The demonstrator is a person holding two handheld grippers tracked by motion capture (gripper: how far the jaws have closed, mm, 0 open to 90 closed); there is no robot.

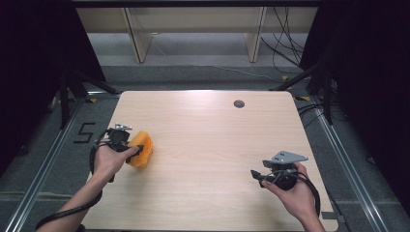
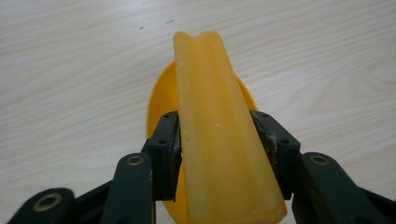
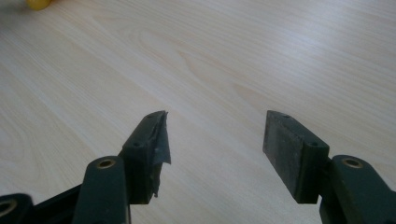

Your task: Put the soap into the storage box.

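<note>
A pale wooden table (image 1: 208, 145) stands on a grey floor (image 1: 193, 72) between dark curtains (image 1: 34, 58). Light wooden shelf legs (image 1: 138, 38) rise beyond it, black cables (image 1: 285, 43) trail at right, and a "5" (image 1: 85, 132) marks the floor.

Pale matt wood-grain table (image 1: 208, 145); waxy, translucent yellow-orange piece (image 2: 219, 140); matt black plastic tongs (image 3: 215, 154).

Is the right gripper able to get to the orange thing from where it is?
Probably yes. The right gripper is open, with bare table between it and the orange thing. But the left gripper is shut on it already.
</note>
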